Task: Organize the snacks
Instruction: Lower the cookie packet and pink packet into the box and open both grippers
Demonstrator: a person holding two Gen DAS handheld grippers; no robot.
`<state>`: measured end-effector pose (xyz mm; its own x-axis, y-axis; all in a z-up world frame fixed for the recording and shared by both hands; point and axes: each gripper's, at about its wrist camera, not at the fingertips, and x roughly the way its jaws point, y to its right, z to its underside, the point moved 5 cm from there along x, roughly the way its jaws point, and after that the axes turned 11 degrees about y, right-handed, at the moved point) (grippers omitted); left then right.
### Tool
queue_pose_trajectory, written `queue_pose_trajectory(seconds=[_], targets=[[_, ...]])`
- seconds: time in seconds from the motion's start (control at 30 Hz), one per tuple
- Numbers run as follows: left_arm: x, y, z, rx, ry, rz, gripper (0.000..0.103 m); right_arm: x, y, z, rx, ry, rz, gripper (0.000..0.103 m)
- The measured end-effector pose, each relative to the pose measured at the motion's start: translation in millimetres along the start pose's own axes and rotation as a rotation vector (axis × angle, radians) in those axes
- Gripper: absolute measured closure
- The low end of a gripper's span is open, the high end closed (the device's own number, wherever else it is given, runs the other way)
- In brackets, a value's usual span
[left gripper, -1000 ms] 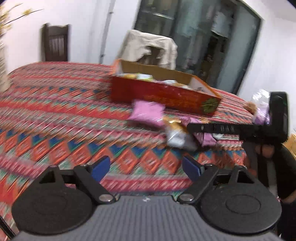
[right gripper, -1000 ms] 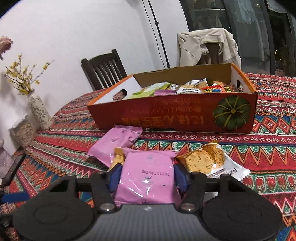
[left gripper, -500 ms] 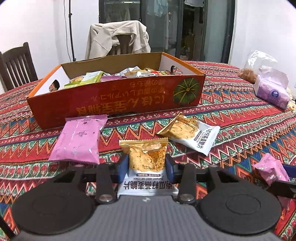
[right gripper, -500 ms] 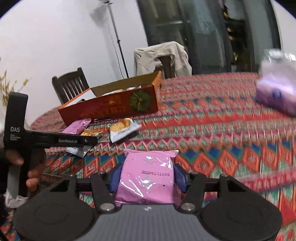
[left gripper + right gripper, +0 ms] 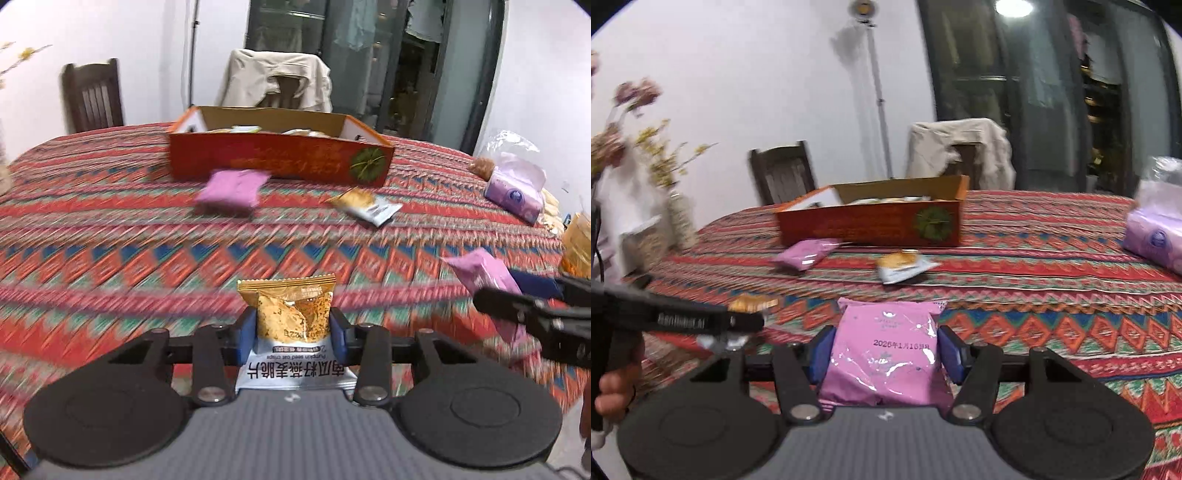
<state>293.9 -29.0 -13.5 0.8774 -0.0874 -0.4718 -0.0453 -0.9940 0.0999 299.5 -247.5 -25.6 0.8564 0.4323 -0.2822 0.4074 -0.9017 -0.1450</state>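
The left gripper (image 5: 293, 328) pinches a gold packet (image 5: 291, 314) between its 2 blue pads (image 5: 246, 334), holding it above the patterned tablecloth (image 5: 110, 258). The packet's gold end points forward; its white printed end lies back toward the gripper body.

The right gripper (image 5: 884, 350) is clamped on a pink packet (image 5: 884, 354), its blue pads pressed against the packet's 2 sides. The packet carries a printed date and is raised over the cloth.

Across the table stands the red box (image 5: 280, 160), open-topped, with a green pumpkin print at its right front corner and several snacks lying inside. Just in front of the box lies a 2nd pink packet (image 5: 232, 192), close to the box wall; whether it touches cannot be told through the blur. To its right, apart from the box, lies a 2nd gold-and-white packet (image 5: 365, 206).

At the table's right edge sits a purple tissue pack (image 5: 515, 192). Behind the box stands a chair draped with a beige jacket (image 5: 277, 79), with a dark wooden chair (image 5: 94, 98) to its left. In the right wrist view a vase of dried flowers (image 5: 677, 218) stands at the far left.
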Motion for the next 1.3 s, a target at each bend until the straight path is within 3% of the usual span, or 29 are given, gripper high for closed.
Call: queue_pose_trajectory(seconds=[0.1,0.27,0.57,0.73,0.9,1.03,1.17,1.3], targets=[[-26,-27,7,-0.043,0.006,-0.056,0.061,-6,-23,3,-0.017,-0.019,-0.05,0.044],[-54,-57,2,-0.1,0.058,-0.084,0.061,-9,-56,7,-0.028,-0.033,-0.104,0.044],[-62,-63,-8,-0.113,0.12,-0.033,0.061,-18,-75,5,-0.049,-0.043,-0.079,0.044],[-49,-66,-51,-0.072,0.177,0.037,0.061,-8,-73,-19,-0.095,-0.018,-0.076,0.044],[-19,-71,-120,-0.041,0.225,0.137,0.061,25,-65,-72,-0.153,0.054,-0.093,0.044],[24,-77,-181,-0.035,0.228,0.149,0.061,75,-52,-122,-0.15,0.079,-0.122,0.044],[81,-87,-231,-0.071,0.181,0.154,0.061,140,-37,-176,-0.088,0.068,-0.176,0.044],[146,-94,-252,-0.112,0.106,0.152,0.061,219,-23,-205,0.042,0.009,-0.211,0.044]])
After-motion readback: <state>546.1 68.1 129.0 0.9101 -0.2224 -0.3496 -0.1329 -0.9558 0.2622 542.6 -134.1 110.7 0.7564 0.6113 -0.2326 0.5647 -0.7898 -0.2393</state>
